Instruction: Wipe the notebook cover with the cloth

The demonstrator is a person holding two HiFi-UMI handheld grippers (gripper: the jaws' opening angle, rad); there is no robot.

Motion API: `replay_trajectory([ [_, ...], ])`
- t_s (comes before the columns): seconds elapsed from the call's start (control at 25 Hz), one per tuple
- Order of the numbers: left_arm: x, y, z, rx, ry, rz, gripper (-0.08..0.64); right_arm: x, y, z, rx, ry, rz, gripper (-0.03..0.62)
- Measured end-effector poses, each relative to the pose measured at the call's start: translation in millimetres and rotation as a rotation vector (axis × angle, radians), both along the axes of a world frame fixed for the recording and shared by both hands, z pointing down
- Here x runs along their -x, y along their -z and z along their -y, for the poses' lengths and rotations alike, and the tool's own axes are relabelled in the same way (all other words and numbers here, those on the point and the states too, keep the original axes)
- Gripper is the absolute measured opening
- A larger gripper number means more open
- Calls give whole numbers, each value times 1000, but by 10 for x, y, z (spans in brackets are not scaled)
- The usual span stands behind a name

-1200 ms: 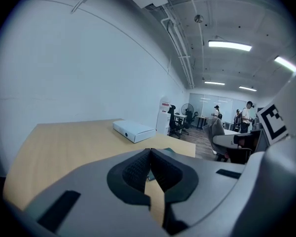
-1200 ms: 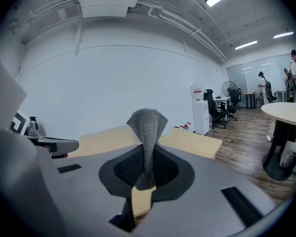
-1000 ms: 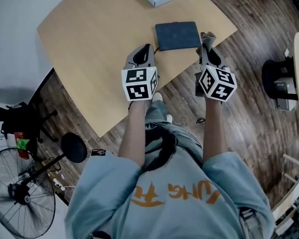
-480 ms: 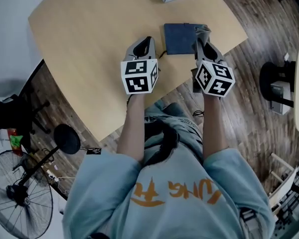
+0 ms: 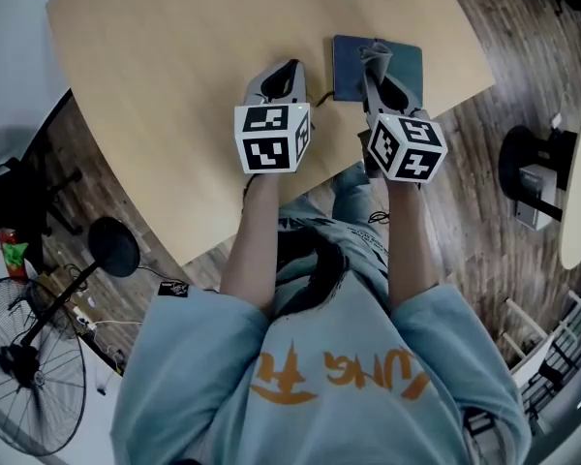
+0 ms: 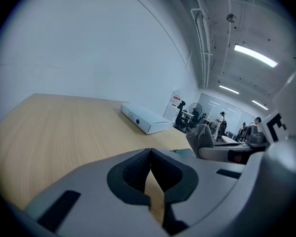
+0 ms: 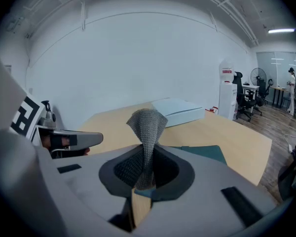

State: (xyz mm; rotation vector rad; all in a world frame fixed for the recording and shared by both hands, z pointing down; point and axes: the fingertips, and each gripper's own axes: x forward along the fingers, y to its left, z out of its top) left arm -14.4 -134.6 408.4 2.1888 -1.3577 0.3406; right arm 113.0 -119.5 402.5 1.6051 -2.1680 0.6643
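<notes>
The wiping looks barely begun, if at all: the cloth [image 7: 147, 127] is in hand and has been brought over the notebook [image 5: 349, 68], but no view shows whether it touches the cover, so I judge the whole wipe is left to do. The right gripper [image 7: 147, 174] has its fingers pinched shut on the cloth, whose grey knitted end stands up out of them in a loose fold. In the head view that gripper hangs over the middle of the dark notebook, which lies flat near the right edge of the tabletop [image 5: 174, 85], its near edge under the fingers. The left gripper [image 6: 150, 168] has its fingers closed together on nothing, over bare wood just left of the notebook. A white box [image 6: 143, 118] lies farther off, well apart.
</notes>
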Motion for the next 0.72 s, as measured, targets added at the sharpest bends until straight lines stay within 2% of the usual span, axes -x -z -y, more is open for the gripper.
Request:
replay_trajectory([
  [0.2,-24,-65,-8,12,-4,13,17,6,-173,21,40,29,6,28],
  [0.72,83,-283,11,56,50,-22,17,212,-614,38,143,111,-1,28],
])
